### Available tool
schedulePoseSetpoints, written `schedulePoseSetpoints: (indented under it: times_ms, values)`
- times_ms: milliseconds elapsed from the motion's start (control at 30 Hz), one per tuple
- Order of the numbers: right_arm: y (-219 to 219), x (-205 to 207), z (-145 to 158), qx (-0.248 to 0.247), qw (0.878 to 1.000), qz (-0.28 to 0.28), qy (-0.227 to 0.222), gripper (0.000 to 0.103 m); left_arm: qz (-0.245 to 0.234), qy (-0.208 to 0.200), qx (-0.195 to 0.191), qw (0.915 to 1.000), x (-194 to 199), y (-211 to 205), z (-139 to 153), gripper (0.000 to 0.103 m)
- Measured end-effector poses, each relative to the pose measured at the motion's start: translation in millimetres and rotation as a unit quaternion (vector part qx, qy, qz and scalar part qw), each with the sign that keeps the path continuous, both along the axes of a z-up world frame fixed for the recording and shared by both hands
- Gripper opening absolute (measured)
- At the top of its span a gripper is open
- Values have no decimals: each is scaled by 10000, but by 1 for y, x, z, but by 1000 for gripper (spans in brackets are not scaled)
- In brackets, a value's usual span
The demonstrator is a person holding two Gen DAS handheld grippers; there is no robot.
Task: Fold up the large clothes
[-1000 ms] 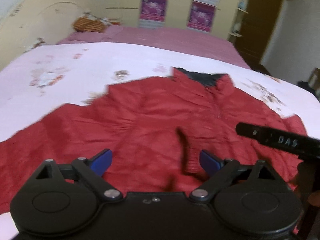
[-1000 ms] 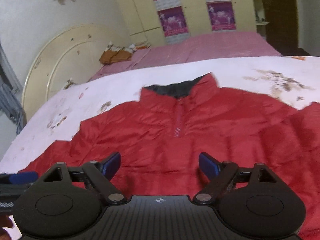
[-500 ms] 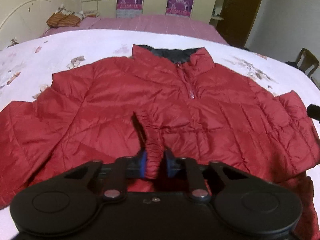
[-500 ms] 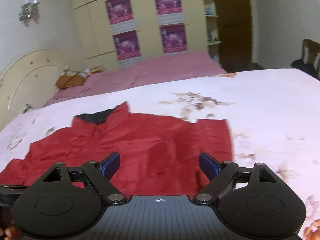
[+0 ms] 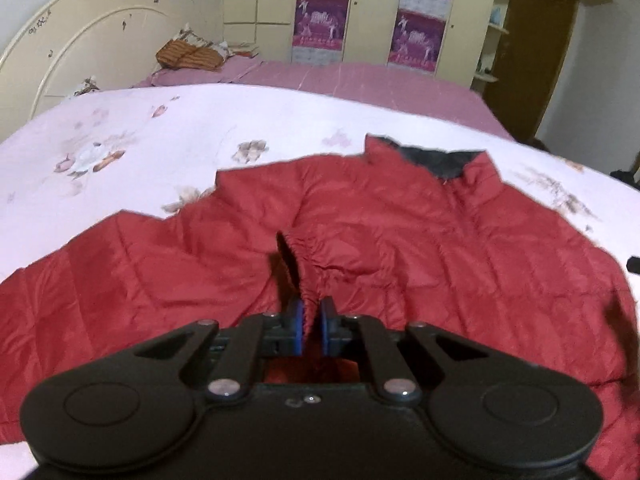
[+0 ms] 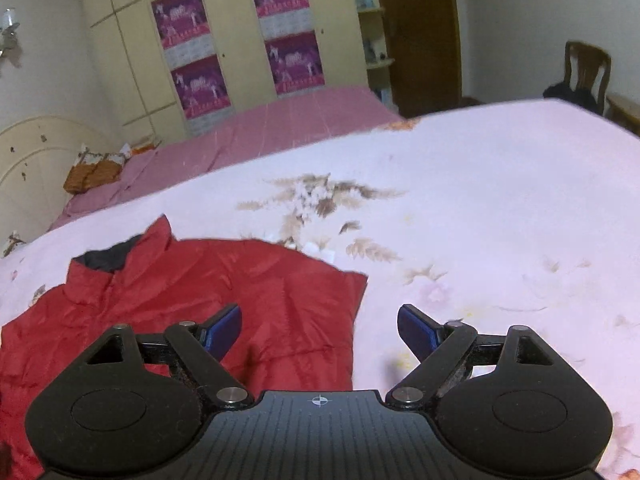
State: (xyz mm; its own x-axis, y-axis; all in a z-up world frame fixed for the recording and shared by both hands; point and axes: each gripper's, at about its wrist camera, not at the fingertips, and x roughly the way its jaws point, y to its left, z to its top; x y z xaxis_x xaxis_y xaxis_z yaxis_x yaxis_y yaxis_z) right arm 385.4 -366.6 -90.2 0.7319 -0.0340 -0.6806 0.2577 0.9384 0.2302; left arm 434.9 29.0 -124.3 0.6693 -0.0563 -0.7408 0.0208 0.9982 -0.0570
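On my left camera, the left gripper [image 5: 311, 326] has its blue pads [image 5: 296, 325] clamped on a gathered ridge of the red jacket [image 5: 440, 264], pinched up off the rest of the cloth. The jacket lies spread front-up across the floral bedsheet [image 5: 160, 140], dark-lined collar [image 5: 436, 160] toward the far side. I think it is the hem I hold, though blur makes that unsure. On my right camera, the right gripper [image 6: 320, 330] hangs with its fingers wide apart over the jacket's right edge [image 6: 352, 320], gripping nothing. Beyond stands a wardrobe [image 6: 240, 40] with purple posters [image 6: 296, 64].
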Motion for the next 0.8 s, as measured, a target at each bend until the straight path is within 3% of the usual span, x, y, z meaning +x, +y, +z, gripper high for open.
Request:
schedulePoseSetpoints:
  times_ms: [200, 233, 300, 433, 633, 667, 700, 800]
  values:
    - [-9, 22, -25, -26, 9996, -45, 278, 82, 125, 125, 96, 9998, 1, 5, -14, 9]
    - [-12, 26, -31, 31, 9993, -25, 367, 56, 110, 137, 133, 9998, 2, 3, -15, 9]
    - [-18, 31, -42, 498, 9973, 69, 526, 33, 90, 176, 168, 9997, -1, 2, -18, 9]
    - [-6, 30, -36, 79, 9990, 243, 375, 11, 84, 191, 217, 9995, 1, -1, -20, 9]
    - [-1, 34, -41, -535, 9968, 307, 502, 13, 9, 216, 409, 9989, 2, -9, -26, 12]
    - [-2, 32, -38, -518, 9972, 237, 479, 17, 21, 229, 410, 9989, 2, -8, -24, 13]
    - [-3, 28, -34, -541, 9976, 149, 413, 31, 43, 226, 415, 9989, 1, -8, -22, 15]
    - [0, 15, -17, -618, 9979, 145, 127, 34, 119, 35, 508, 9986, -6, -6, -10, 22]
